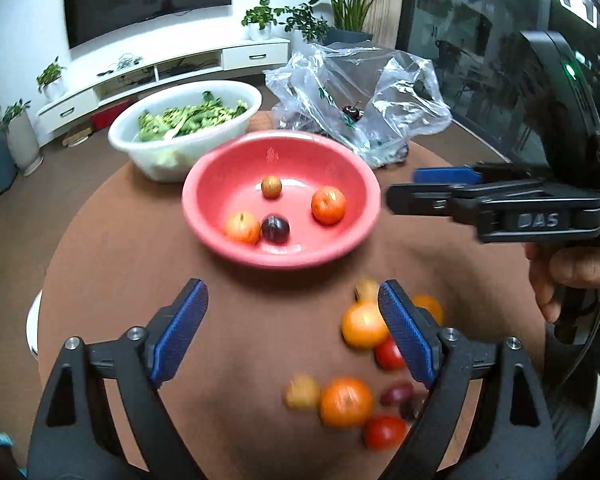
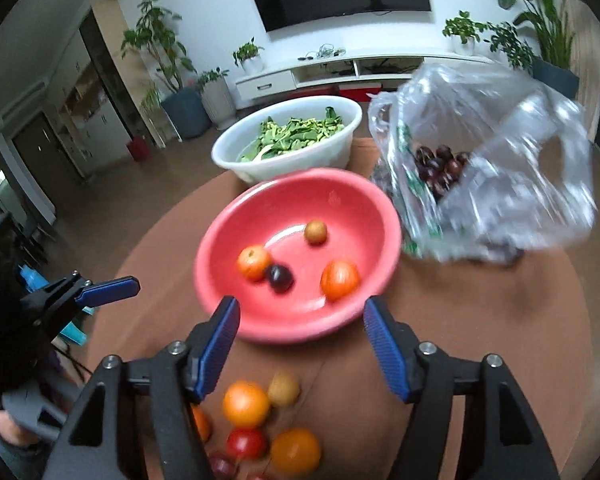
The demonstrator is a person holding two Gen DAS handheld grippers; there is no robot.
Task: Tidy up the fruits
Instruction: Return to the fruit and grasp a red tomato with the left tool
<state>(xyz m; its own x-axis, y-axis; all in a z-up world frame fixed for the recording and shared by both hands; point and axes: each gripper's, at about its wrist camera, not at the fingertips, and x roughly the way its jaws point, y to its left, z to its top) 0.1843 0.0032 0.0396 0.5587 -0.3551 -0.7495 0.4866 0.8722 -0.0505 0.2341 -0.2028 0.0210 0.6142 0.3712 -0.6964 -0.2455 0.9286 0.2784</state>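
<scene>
We can read one word only: "DAS", in raised letters on the black body of the right gripper (image 1: pixel 432 188) as the left wrist view shows it from the side. Above it, on the dark round housing (image 1: pixel 572 60), sits a square black-and-white marker pattern, which carries no letters we can make out. The clear plastic bag (image 2: pixel 500 184) bears green print, but it is too blurred and crumpled for us to read in either view.
</scene>
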